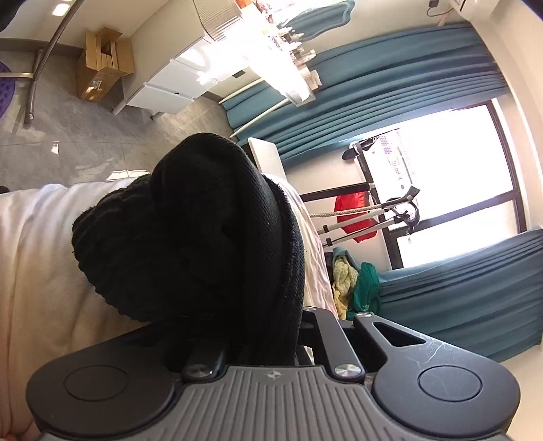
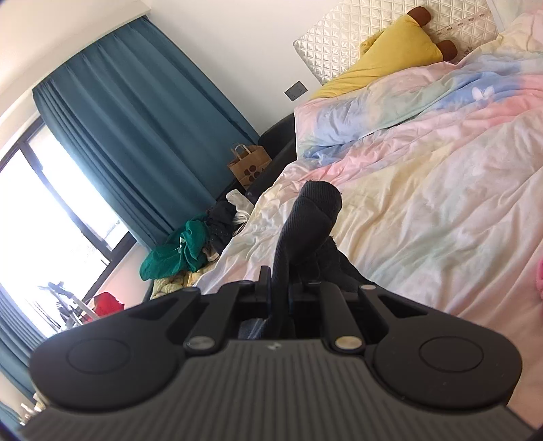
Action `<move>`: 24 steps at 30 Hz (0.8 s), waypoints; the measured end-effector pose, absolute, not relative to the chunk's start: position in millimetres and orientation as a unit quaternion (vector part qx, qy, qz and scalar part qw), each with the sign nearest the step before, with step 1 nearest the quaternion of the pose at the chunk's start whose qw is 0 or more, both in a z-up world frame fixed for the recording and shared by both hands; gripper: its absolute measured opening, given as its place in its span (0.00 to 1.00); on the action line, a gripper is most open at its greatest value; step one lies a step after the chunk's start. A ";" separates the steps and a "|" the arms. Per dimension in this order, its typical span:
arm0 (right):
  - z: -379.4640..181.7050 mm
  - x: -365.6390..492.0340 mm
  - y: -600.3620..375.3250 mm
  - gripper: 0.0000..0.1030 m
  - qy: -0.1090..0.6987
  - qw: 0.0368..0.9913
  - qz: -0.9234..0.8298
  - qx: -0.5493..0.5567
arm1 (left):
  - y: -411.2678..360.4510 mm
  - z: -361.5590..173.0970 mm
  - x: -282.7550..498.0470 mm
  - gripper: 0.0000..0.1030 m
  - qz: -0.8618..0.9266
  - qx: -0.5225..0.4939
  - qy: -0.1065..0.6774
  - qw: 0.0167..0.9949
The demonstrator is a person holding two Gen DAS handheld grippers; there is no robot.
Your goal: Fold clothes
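Black ribbed knit garment bunched and lifted above the pastel tie-dye quilted bed, gripped at 2 places. Left claw closed tight on a thick bundle of the dark fabric, which rises straight from between its fingers and blocks much of the left wrist view. Right claw closed narrow on a rolled edge of the same black cloth, the free end standing up in front of the fingers and over the bed.

Beyond the bed's window-side edge, heap of unfolded clothes including a green garment, with a brown paper bag near the teal curtain. At the head of the bed, yellow plush pillow against a white quilted headboard.

Progress judged early: garment crumpled, no flat layout and no crease visible, no folded stack in sight on the bed. Remaining, by estimate: spreading the black piece flat on the bed, folding it, then working through the heap.
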State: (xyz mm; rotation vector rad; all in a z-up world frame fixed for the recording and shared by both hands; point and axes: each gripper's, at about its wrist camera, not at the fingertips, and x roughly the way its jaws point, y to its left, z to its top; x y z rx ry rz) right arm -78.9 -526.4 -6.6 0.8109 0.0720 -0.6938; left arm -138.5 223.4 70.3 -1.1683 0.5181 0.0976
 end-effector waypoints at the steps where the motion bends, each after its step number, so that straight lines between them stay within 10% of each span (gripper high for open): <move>1: -3.1 -63.4 -527.1 0.11 0.038 0.863 -0.333 0.379 | 221.4 72.7 -113.3 0.08 0.049 -0.549 0.239 0.799; 15: -52.8 213.4 -547.5 0.10 0.139 0.867 -0.386 0.282 | 179.5 -21.2 207.7 0.11 0.127 -0.514 0.299 0.793; 24: -124.5 255.7 -554.9 0.22 0.196 0.875 -0.334 0.290 | 171.6 -46.7 229.9 0.36 0.102 -0.456 0.326 0.822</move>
